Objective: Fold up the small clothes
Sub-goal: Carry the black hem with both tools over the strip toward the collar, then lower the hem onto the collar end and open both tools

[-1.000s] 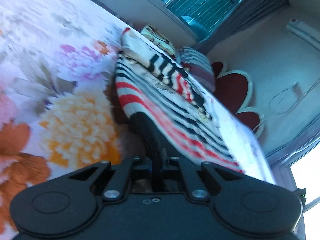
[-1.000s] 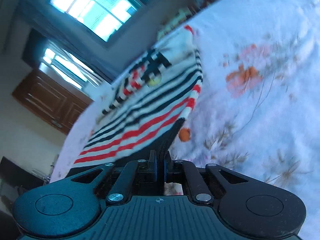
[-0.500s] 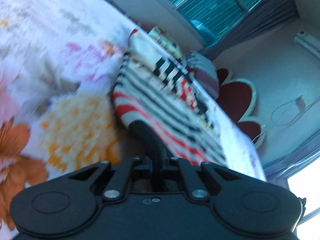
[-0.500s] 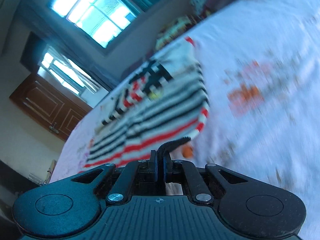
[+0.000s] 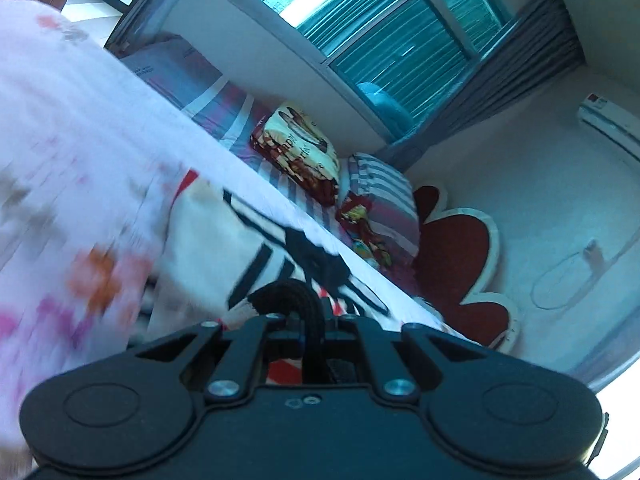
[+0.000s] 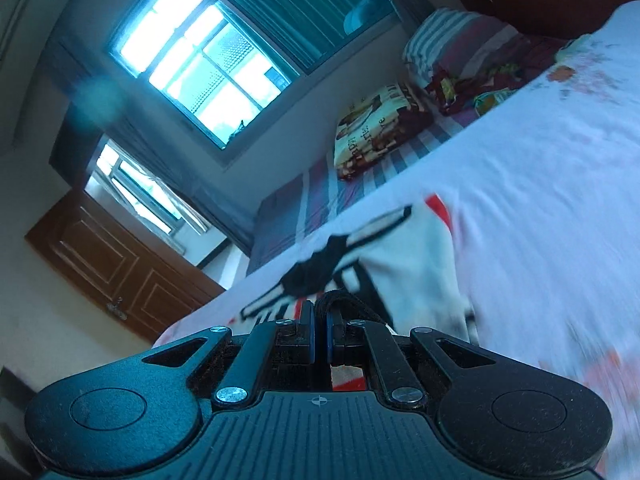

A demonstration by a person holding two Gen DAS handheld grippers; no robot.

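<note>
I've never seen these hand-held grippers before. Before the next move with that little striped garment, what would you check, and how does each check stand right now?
1. Left gripper shut on the garment's black hem: ok.
2. Right gripper shut on the hem: ok, dark fabric sits between its fingers.
3. Striped garment lying on the floral bedsheet ahead: ok.
4. Both held corners level with each other: cannot tell, no view shows both.
5. Landing spot free of the pillows: ok, they lie farther off.
6. Fabric smooth under the fold: cannot tell, blurred.
</note>
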